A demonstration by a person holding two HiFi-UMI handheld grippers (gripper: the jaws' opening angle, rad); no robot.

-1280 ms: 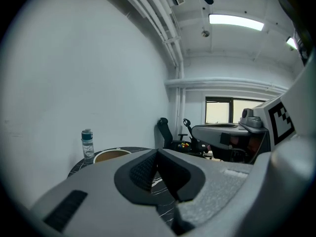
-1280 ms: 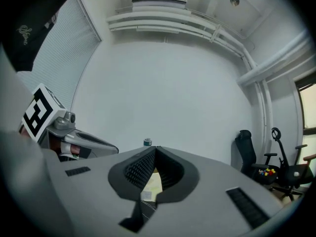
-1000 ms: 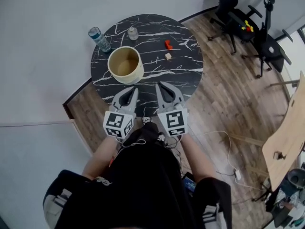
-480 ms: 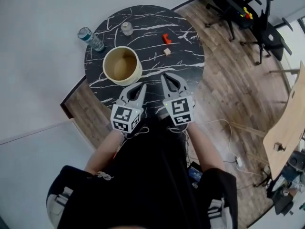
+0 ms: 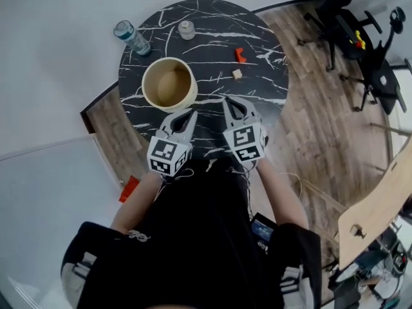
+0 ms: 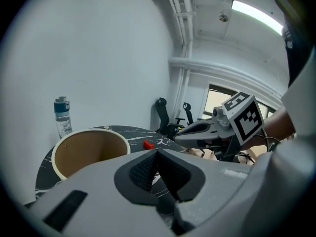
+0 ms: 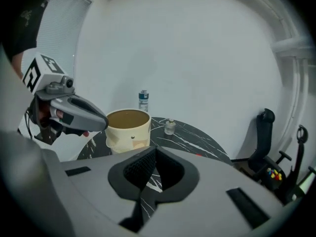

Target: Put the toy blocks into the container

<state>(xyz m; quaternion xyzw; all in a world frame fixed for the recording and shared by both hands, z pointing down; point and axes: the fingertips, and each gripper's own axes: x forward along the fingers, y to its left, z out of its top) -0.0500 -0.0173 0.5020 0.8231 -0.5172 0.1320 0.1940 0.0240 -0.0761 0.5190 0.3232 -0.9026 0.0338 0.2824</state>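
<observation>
A cream container [image 5: 169, 84] stands open and empty on the left half of the round black marble table [image 5: 264, 95]. To its right lie a red block [image 5: 239, 55] and, nearer me, a small tan block [image 5: 237, 74]. My left gripper [image 5: 192, 114] is shut and empty at the table's near edge, just right of the container. The right gripper [image 5: 230, 102] is shut and empty beside it, short of the tan block. In the left gripper view the container [image 6: 89, 149] sits ahead on the left, with the red block [image 6: 148, 144] beyond. The right gripper view shows the container [image 7: 128, 127] ahead on the left.
A water bottle [image 5: 131, 37] and a small jar [image 5: 187, 29] stand at the table's far edge. Office chairs [image 5: 364, 40] are on the wooden floor at the right, a wooden board [image 5: 380, 205] lower right, and a red object [image 5: 129, 188] lies on the floor at the left.
Both grippers have moved forward and down, over the table's near edge and closer to the container and blocks. Both stayed shut. The blocks have not moved.
</observation>
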